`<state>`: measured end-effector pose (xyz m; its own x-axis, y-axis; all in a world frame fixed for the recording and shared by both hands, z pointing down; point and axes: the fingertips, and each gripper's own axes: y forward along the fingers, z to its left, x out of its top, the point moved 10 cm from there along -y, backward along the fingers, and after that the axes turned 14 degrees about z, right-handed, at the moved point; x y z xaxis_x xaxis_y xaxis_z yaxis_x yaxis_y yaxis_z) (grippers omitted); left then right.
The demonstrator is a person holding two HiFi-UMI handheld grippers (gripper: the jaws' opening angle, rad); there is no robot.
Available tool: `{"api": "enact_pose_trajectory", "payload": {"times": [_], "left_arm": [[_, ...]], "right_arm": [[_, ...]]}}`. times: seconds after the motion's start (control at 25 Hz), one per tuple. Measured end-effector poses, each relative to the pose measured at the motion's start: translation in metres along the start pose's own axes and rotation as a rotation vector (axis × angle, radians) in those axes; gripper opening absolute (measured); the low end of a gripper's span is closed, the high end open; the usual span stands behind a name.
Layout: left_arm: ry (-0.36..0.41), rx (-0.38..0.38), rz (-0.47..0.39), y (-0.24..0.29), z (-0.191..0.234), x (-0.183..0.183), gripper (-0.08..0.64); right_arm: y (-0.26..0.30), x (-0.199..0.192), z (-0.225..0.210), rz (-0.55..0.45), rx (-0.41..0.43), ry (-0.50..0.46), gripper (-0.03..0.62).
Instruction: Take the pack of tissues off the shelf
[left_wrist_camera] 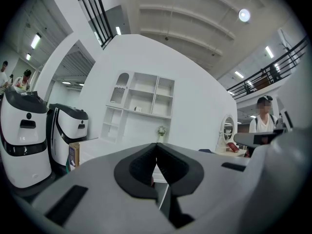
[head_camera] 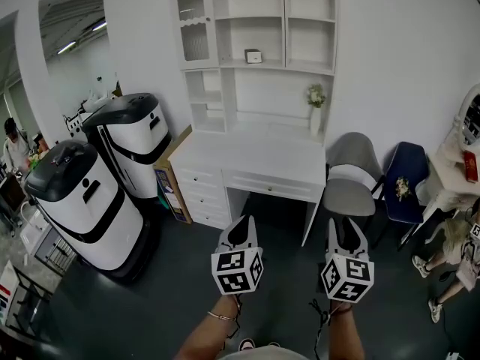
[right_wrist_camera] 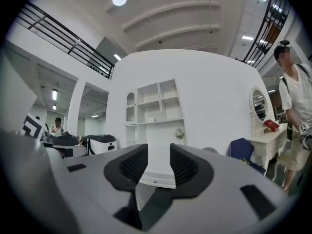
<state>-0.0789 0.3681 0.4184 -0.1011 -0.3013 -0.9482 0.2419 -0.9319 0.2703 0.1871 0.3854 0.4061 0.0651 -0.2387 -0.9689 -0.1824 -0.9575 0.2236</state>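
Note:
The pack of tissues (head_camera: 253, 56) is a small box on a middle shelf of the white shelf unit (head_camera: 259, 66), above the white desk (head_camera: 255, 160). It also shows, tiny, in the left gripper view (left_wrist_camera: 138, 109). Both grippers are held low in front of the desk, well short of the shelf. My left gripper (head_camera: 241, 225) is shut, its black pads meeting at the tips (left_wrist_camera: 156, 145) with nothing held. My right gripper (head_camera: 345, 225) is open, with a narrow gap between its pads (right_wrist_camera: 159, 152) and nothing in it.
Two large white-and-black robots (head_camera: 112, 171) stand left of the desk, with a cardboard box (head_camera: 171, 180) leaning beside it. A vase of flowers (head_camera: 316, 105) sits on the desk. A grey chair (head_camera: 351, 178), a blue chair (head_camera: 405, 175) and a person (head_camera: 450, 253) are at right.

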Motion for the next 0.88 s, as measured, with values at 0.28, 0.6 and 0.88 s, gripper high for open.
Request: {"api": "enact_pose_trajectory", "payload": {"times": [0.28, 0.6, 0.88], "left_arm": [[-0.015, 0.012, -0.001, -0.001, 0.013, 0.001, 0.018], [-0.014, -0.009, 0.004, 0.002, 0.032, 0.004, 0.018], [-0.003, -0.045, 0.01, 0.006, 0.052, 0.004, 0.018]], "right_arm": [[0.004, -0.002, 0.001, -0.016, -0.005, 0.031, 0.261], [0.009, -0.005, 0.016, -0.018, -0.019, 0.035, 0.334], [0.009, -0.012, 0.029, -0.021, -0.043, 0.038, 0.35]]}}
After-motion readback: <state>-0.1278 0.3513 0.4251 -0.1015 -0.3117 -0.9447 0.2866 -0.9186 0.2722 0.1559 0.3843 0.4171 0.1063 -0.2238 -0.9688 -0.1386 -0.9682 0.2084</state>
